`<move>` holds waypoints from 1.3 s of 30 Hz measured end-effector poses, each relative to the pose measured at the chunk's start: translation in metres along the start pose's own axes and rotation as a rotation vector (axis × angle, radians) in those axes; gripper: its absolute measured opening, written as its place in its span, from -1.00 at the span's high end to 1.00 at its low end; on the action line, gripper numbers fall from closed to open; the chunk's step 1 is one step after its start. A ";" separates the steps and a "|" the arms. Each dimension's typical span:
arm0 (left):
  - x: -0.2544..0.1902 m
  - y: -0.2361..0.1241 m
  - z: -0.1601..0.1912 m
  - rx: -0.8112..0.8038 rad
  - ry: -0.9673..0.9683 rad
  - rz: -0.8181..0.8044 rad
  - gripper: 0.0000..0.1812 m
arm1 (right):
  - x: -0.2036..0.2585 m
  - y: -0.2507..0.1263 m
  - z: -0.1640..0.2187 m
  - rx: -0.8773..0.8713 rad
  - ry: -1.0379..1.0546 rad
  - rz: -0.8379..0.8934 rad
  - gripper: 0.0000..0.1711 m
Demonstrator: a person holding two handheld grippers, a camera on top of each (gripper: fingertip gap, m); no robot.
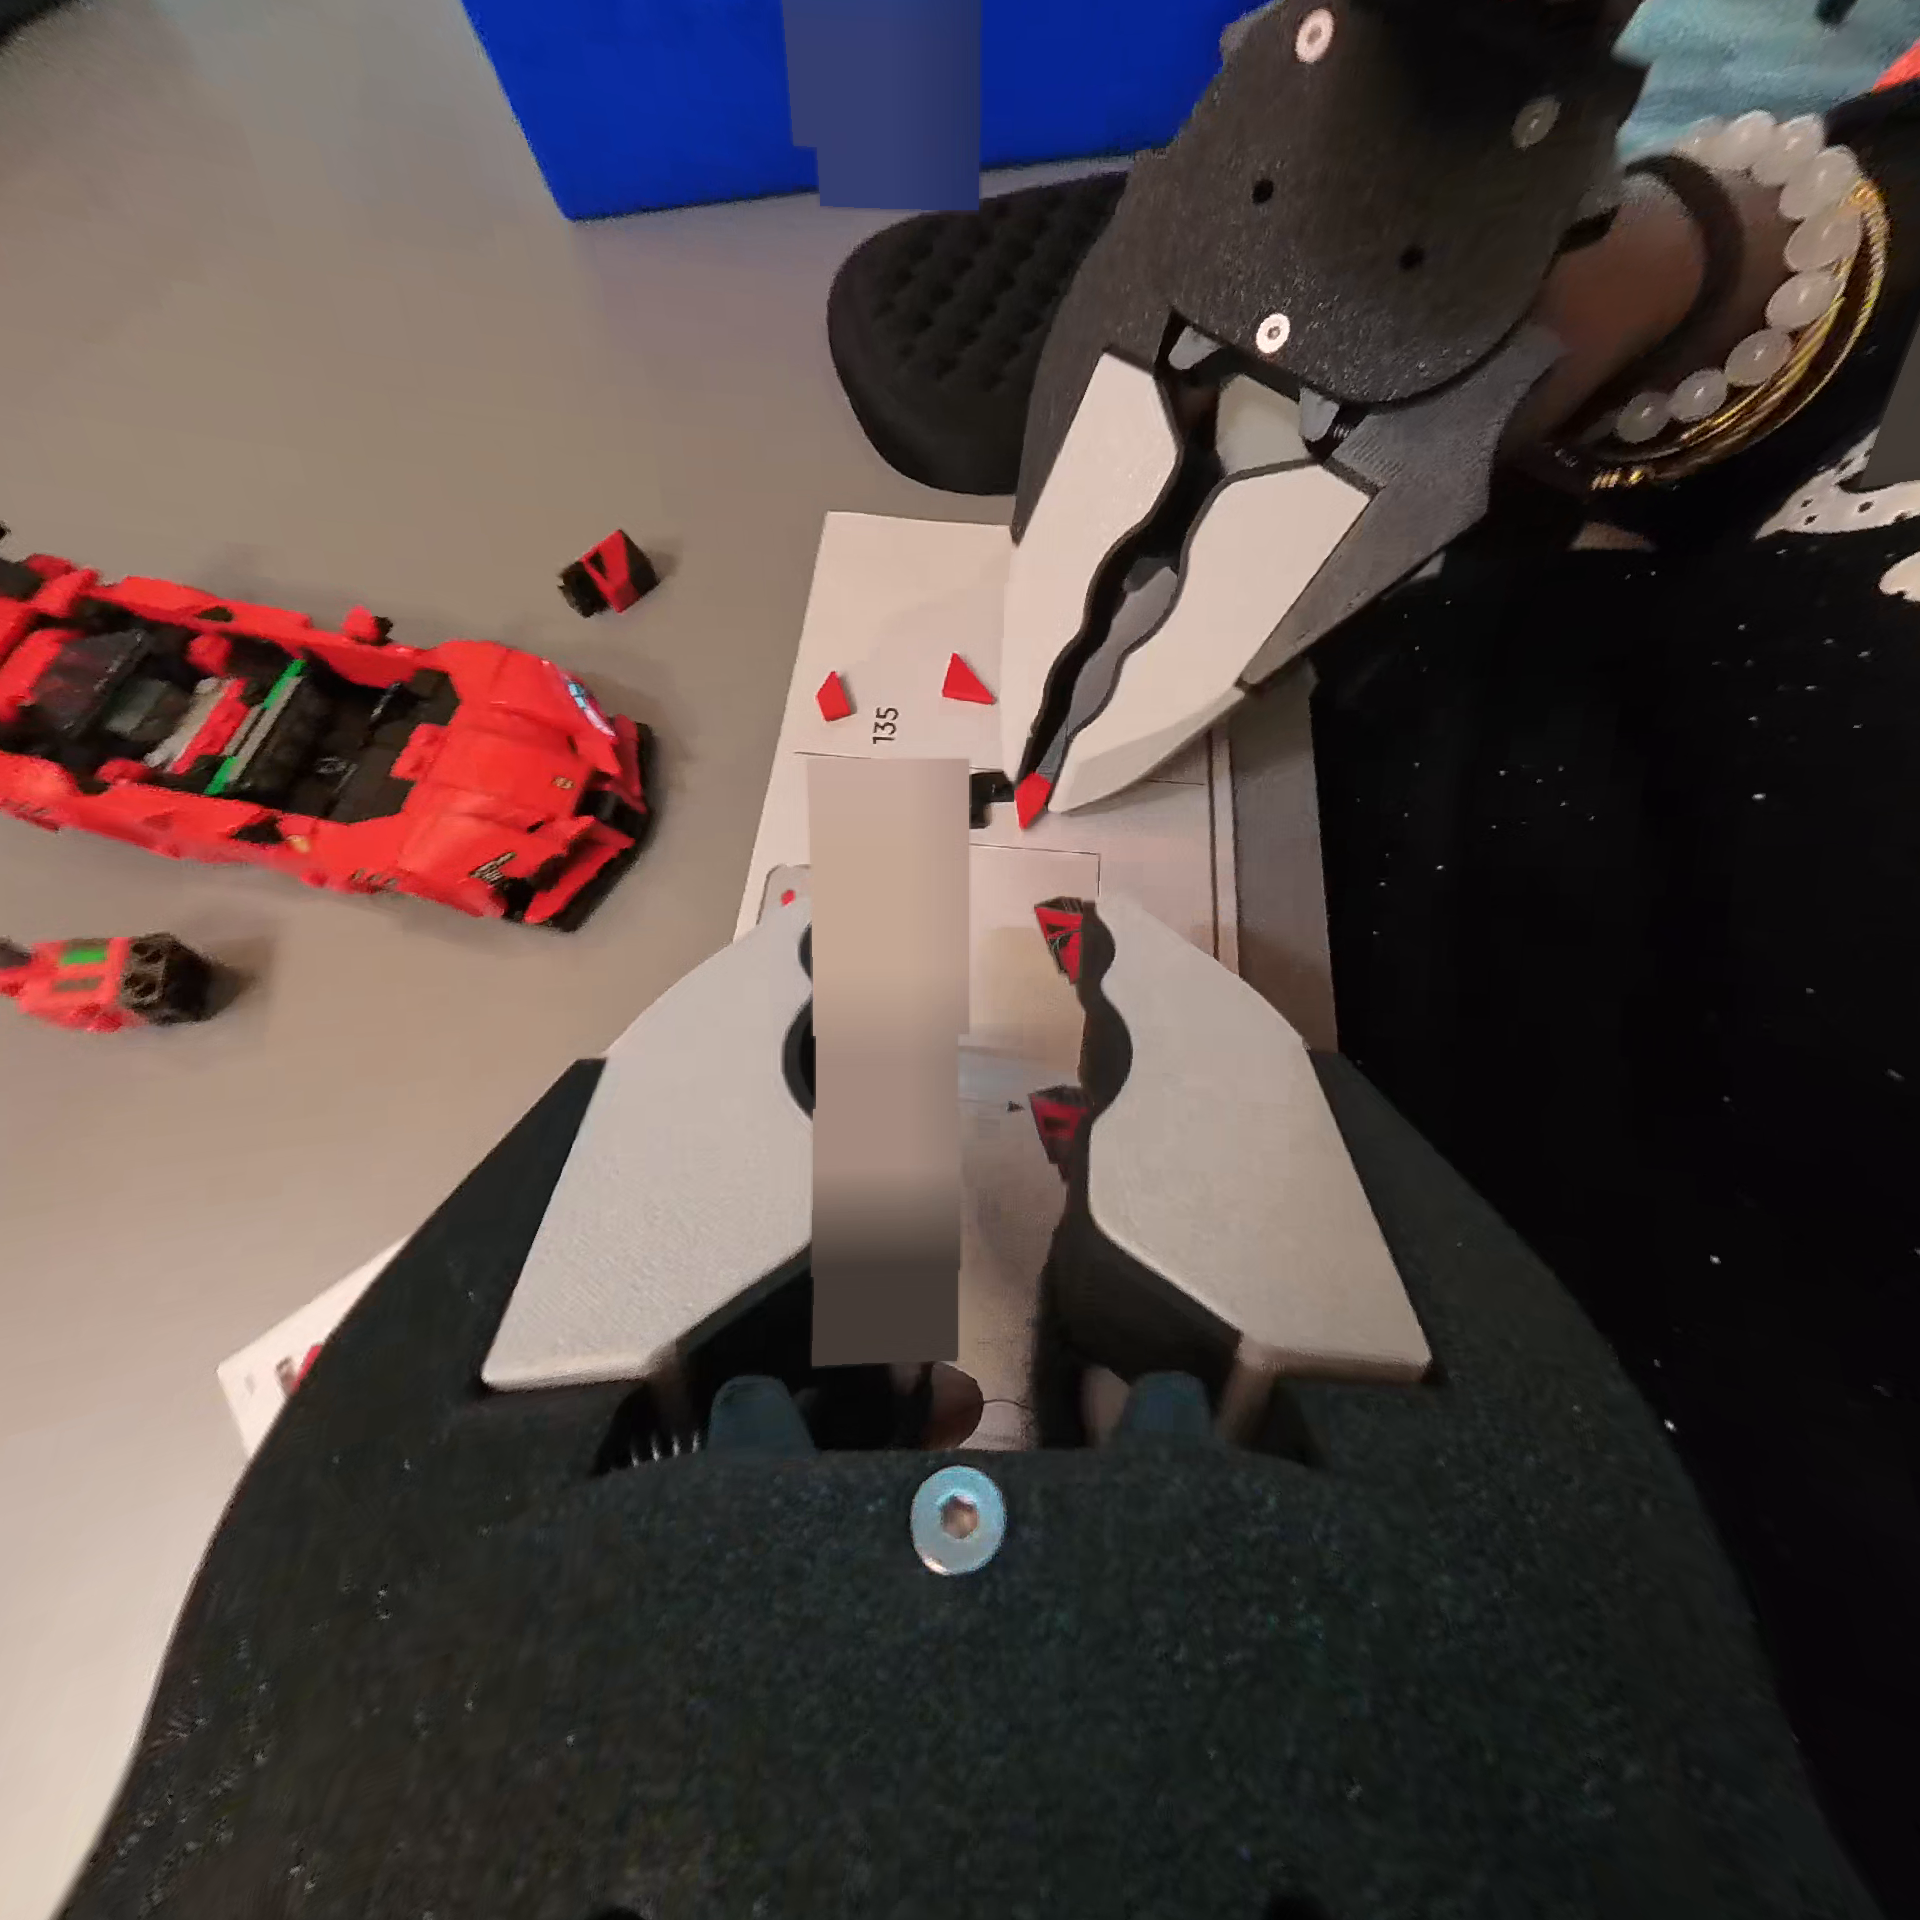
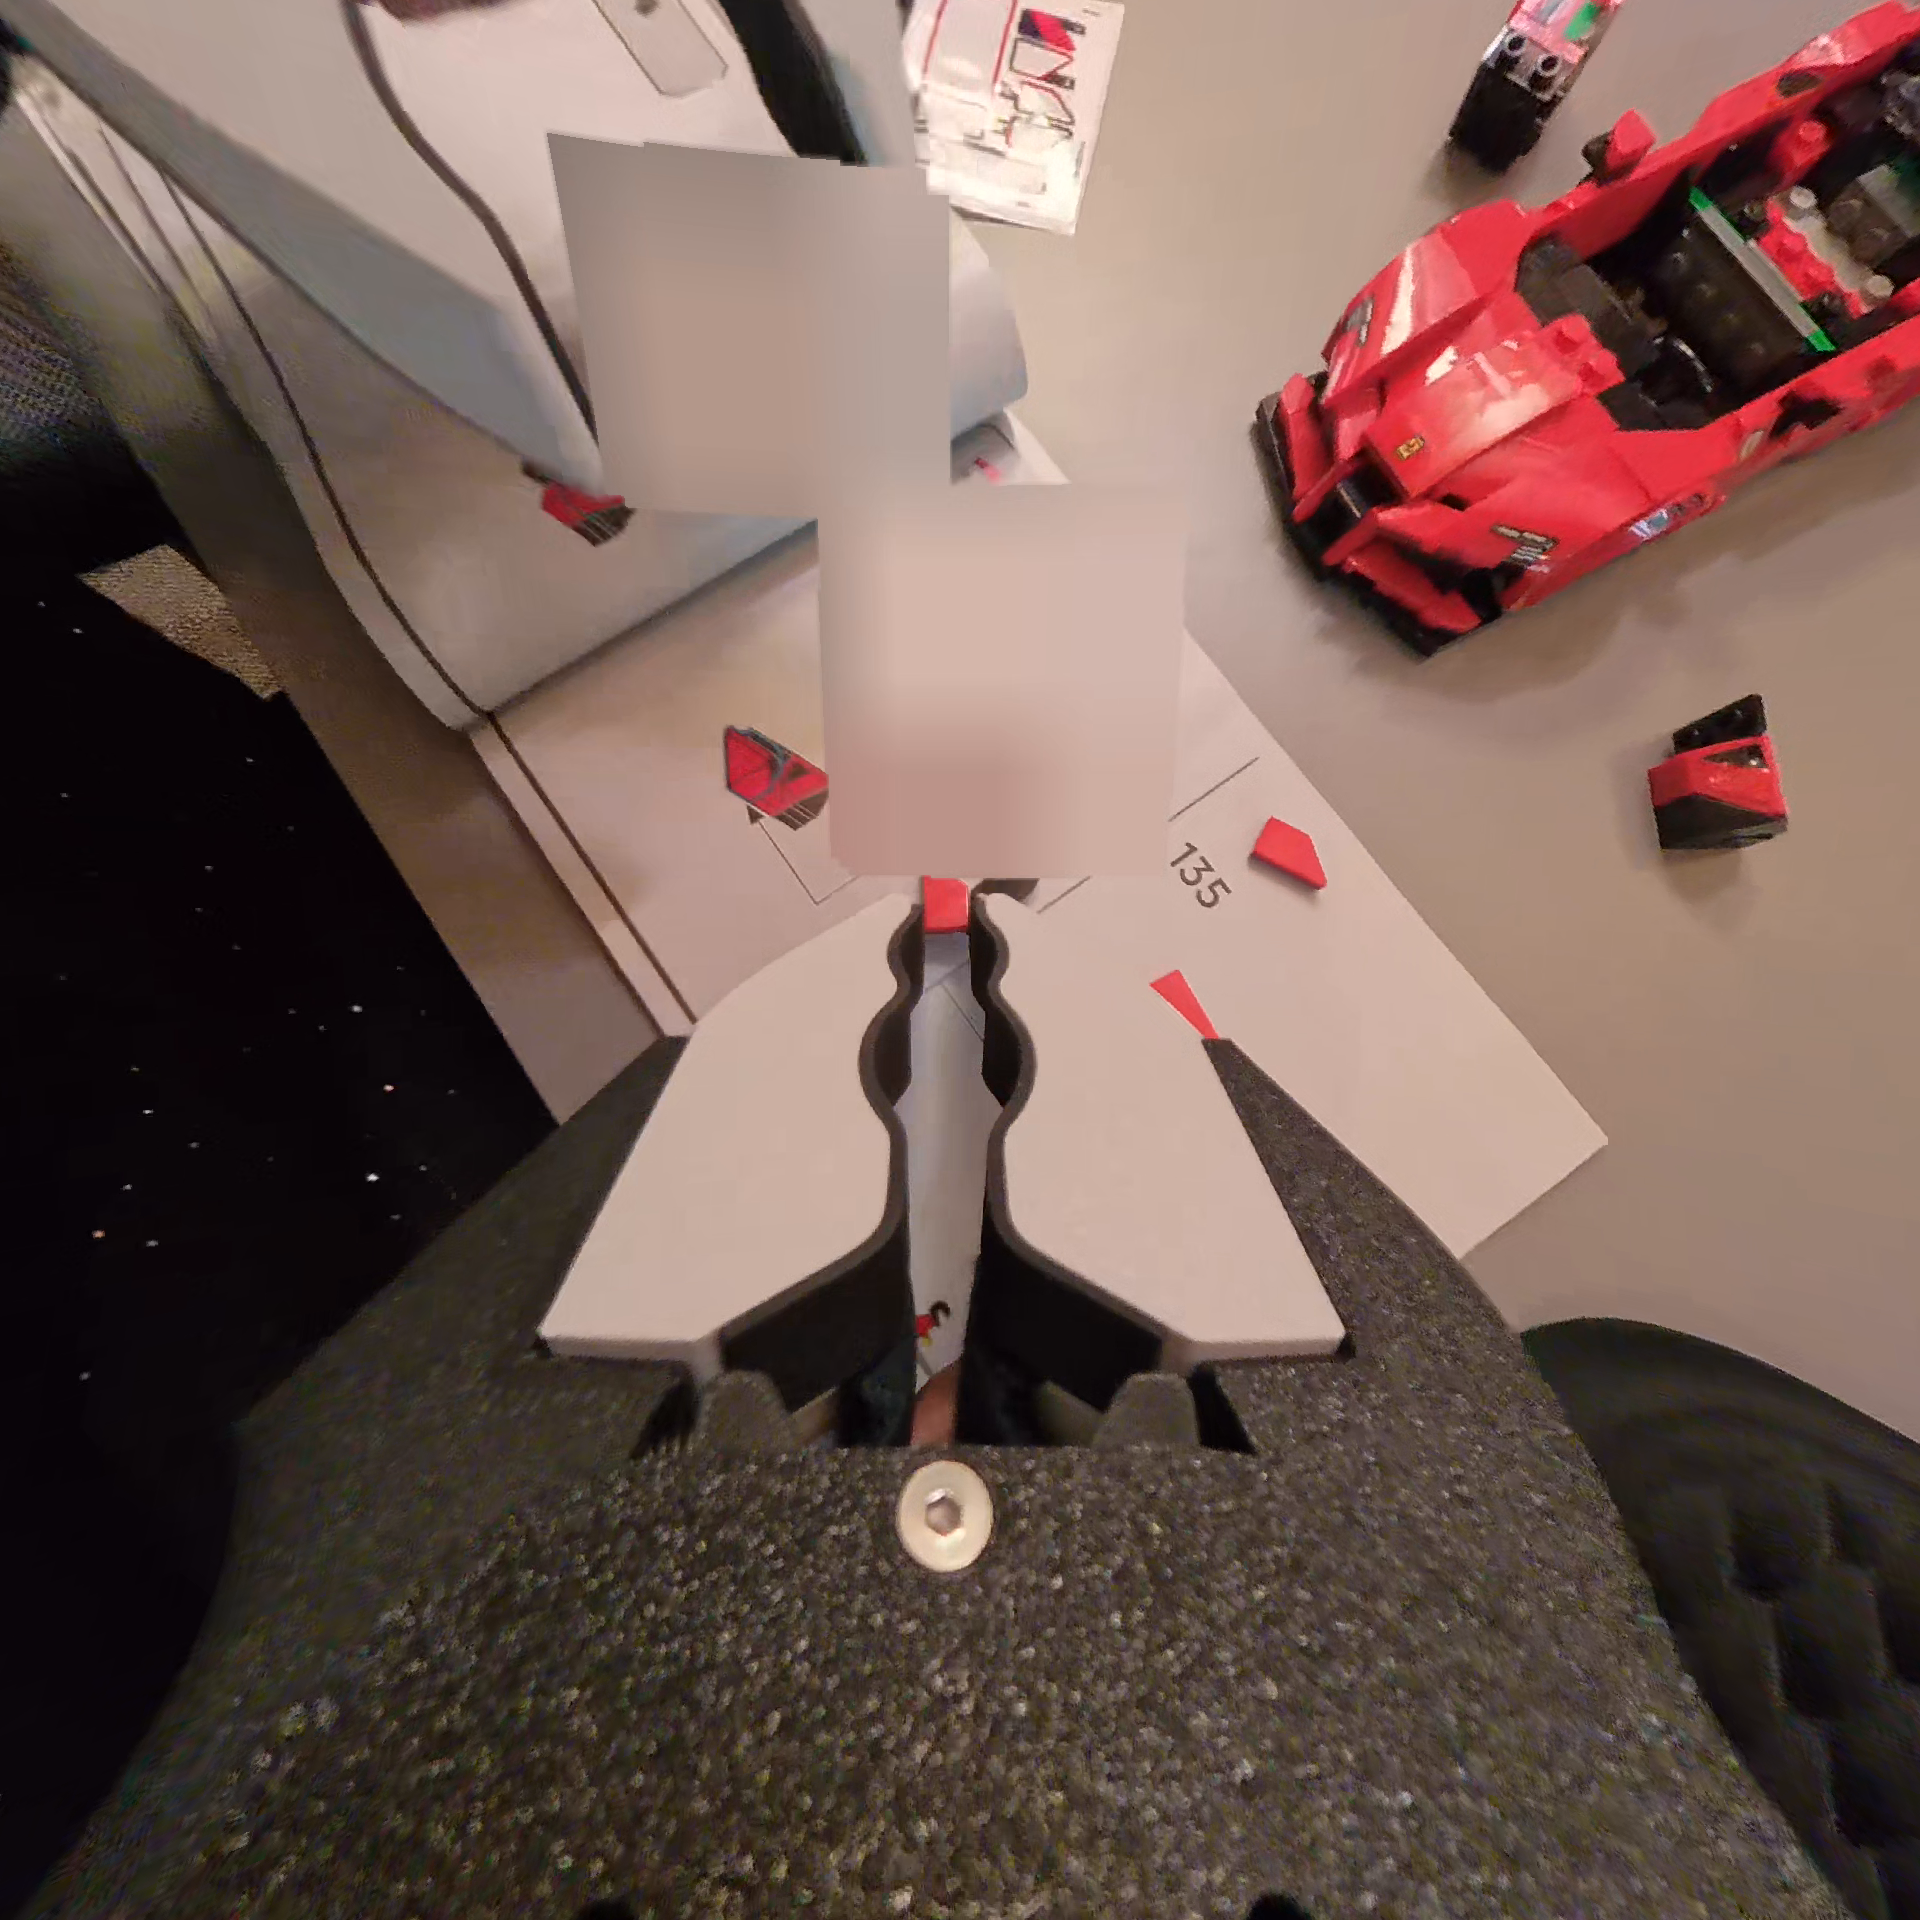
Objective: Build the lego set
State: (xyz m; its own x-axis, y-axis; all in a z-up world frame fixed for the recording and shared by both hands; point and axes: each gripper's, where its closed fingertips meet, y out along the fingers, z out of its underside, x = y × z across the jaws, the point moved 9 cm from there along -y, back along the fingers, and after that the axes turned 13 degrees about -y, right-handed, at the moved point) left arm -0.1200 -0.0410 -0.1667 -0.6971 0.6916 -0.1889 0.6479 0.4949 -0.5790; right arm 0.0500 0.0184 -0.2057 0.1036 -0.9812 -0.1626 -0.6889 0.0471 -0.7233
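From the left wrist view, the left gripper (image 1: 951,935) hangs over the open booklet (image 1: 904,623), its pale, smooth, wavy-edged fingers spread apart with nothing between them. Ahead, the right gripper (image 1: 1039,805), grainy black shell and white fingers, pinches a small red wedge (image 1: 1031,798) at its tips, right down on the page. 2 more red wedges (image 1: 831,694) lie loose on the page just beside it. Left on the grey table (image 1: 364,364) sits the red car (image 1: 312,758), blocky, with its dark interior exposed. A small red-and-black block (image 1: 608,571) lies between car and booklet, and a studded sub-assembly (image 1: 104,982) lies near the car.

From the right wrist view, the right gripper's (image 2: 943,904) jaws are closed on the red wedge (image 2: 943,902), over the booklet (image 2: 1403,1091). The car (image 2: 1590,364) is up right, the block (image 2: 1720,779) below it, well apart from the wedge.
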 end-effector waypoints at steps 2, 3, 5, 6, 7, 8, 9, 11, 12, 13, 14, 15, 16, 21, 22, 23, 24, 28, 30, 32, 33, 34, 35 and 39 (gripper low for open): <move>0.002 -0.010 0.001 -0.039 -0.013 -0.001 0.52 | -0.004 -0.002 0.003 0.007 0.012 0.015 0.90; 0.002 -0.014 0.001 -0.053 -0.016 0.002 0.52 | -0.006 -0.003 0.004 0.003 0.017 0.012 0.90; 0.004 -0.019 0.002 -0.066 -0.021 -0.004 0.52 | -0.005 -0.005 0.003 -0.024 0.033 -0.016 0.90; 0.004 -0.020 0.002 -0.069 -0.021 -0.008 0.53 | -0.005 -0.006 0.002 -0.027 0.035 -0.020 0.90; 0.004 -0.021 0.002 -0.071 -0.019 -0.007 0.53 | -0.005 -0.007 0.002 -0.022 0.030 -0.013 0.90; 0.003 -0.020 0.003 -0.070 -0.016 -0.003 0.54 | -0.005 -0.007 0.002 -0.014 0.025 0.000 0.90; 0.003 -0.019 0.003 -0.067 -0.013 0.000 0.54 | -0.005 -0.008 0.002 -0.014 0.023 0.006 0.90; 0.002 -0.015 0.005 -0.050 -0.007 0.006 0.54 | -0.006 -0.008 0.002 -0.025 0.036 -0.002 0.90; 0.002 -0.013 0.005 -0.040 -0.003 0.008 0.55 | -0.007 -0.008 0.002 -0.031 0.044 -0.004 0.90; 0.001 -0.011 0.005 -0.032 0.001 0.010 0.55 | -0.008 -0.009 0.003 -0.034 0.052 -0.002 0.90; 0.000 -0.009 0.006 -0.026 0.004 0.013 0.55 | -0.010 -0.009 0.004 -0.032 0.060 0.004 0.90; 0.000 -0.008 0.006 -0.023 0.007 0.017 0.56 | -0.011 -0.010 0.004 -0.031 0.065 0.012 0.90; -0.001 -0.006 0.005 -0.021 0.011 0.021 0.57 | -0.012 -0.010 0.005 -0.034 0.069 0.018 0.90; -0.003 0.004 0.006 0.015 0.027 0.003 0.62 | -0.011 -0.009 0.005 -0.029 0.103 0.080 0.90; -0.004 0.008 0.006 0.033 0.035 -0.002 0.63 | -0.009 -0.008 0.005 -0.028 0.112 0.088 0.90; -0.005 0.013 0.006 0.054 0.042 -0.005 0.63 | -0.008 -0.007 0.006 -0.027 0.120 0.095 0.90; -0.007 0.018 0.005 0.075 0.045 -0.002 0.64 | -0.007 -0.006 0.006 -0.027 0.126 0.101 0.90; -0.007 0.040 0.000 0.156 -0.001 0.022 0.60 | -0.004 -0.005 0.005 -0.045 0.151 0.117 0.90; -0.005 0.051 -0.002 0.195 -0.019 0.027 0.51 | -0.004 -0.006 0.005 -0.046 0.156 0.134 0.91; -0.005 0.059 -0.004 0.227 -0.039 0.060 0.42 | -0.003 -0.007 0.006 -0.052 0.159 0.126 0.90; -0.004 0.062 -0.005 0.236 -0.043 0.080 0.40 | -0.001 -0.007 0.006 -0.058 0.159 0.115 0.90; -0.004 0.063 -0.005 0.235 -0.046 0.095 0.40 | 0.000 -0.007 0.006 -0.061 0.157 0.102 0.90; -0.004 0.065 -0.006 0.234 -0.052 0.110 0.40 | 0.002 -0.007 0.005 -0.056 0.152 0.088 0.90; -0.006 0.071 -0.008 0.276 -0.065 0.132 0.41 | 0.003 -0.002 0.006 -0.034 0.125 0.093 0.90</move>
State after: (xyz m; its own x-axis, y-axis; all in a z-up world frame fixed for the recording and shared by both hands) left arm -0.0677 -0.0055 -0.2005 -0.6367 0.7008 -0.3217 0.6324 0.2360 -0.7378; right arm 0.0562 0.0166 -0.2085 -0.0504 -0.9886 -0.1416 -0.7153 0.1347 -0.6857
